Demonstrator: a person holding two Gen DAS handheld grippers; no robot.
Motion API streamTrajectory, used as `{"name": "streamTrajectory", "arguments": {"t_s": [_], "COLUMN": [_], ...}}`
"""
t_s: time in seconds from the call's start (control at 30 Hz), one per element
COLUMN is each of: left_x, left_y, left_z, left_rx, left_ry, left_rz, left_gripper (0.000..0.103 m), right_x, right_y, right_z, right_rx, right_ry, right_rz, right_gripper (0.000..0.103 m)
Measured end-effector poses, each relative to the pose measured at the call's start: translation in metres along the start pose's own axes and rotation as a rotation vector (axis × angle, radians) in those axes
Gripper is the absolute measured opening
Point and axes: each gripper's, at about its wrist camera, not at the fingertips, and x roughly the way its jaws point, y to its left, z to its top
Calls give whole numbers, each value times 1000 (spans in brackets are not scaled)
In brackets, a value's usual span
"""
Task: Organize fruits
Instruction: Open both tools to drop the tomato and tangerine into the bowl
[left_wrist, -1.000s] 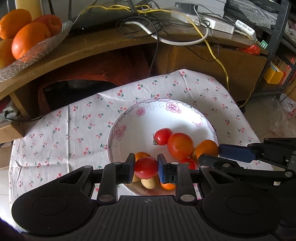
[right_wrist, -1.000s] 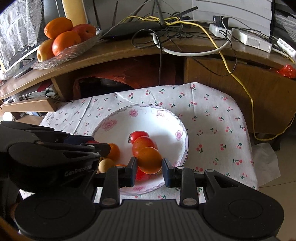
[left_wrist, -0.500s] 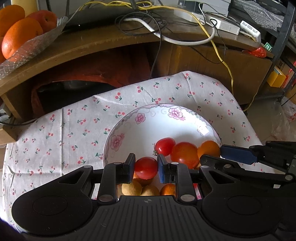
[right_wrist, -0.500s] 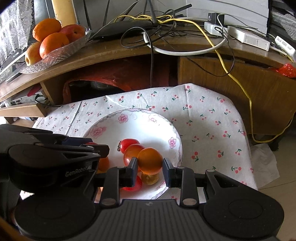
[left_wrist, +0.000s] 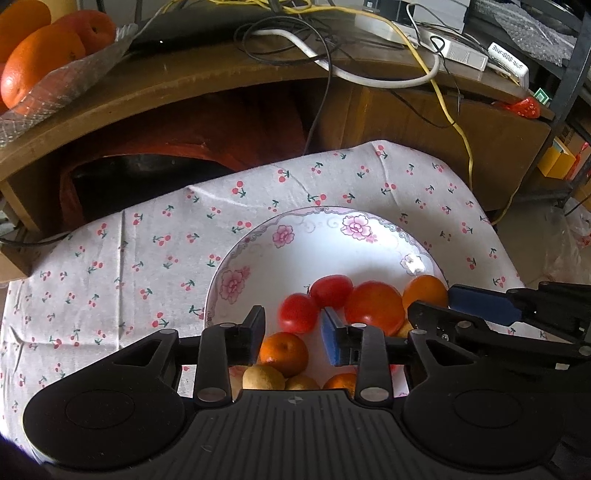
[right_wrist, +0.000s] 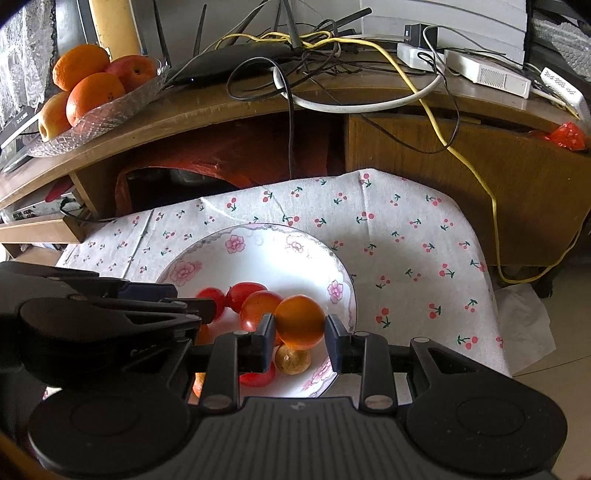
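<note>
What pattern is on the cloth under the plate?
White cloth printed with small red cherries on green stems; it shows best in the right wrist view.

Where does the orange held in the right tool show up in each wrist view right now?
Left wrist view: the orange sits right of centre, at the plate's right side, beside the right tool's blue pad.
Right wrist view: the orange is at lower centre, between the right tool's pads, above the plate.
Shared landmark: the floral plate on the cherry-print cloth.
</note>
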Motion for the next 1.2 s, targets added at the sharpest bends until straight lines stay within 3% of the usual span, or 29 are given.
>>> {"name": "streamTrajectory", "arguments": {"t_s": [0.53,0.87,1.2], "left_x": [-13,-20,-38], "left_y": [5,6,3], "left_z": [1,-4,-23], "left_rx": [-19,-17,-27], "left_ry": [-35,-48,-70], "left_rz": [28,33,67], "left_gripper": [60,65,78], "right_x": [-12,-20,-40], "right_y": [1,1,8], "right_z": [3,0,-15], "right_rx": [23,33,17], "right_ry": [-25,-37,-40], "right_rz": [28,31,11], "right_gripper": [32,34,38]}}
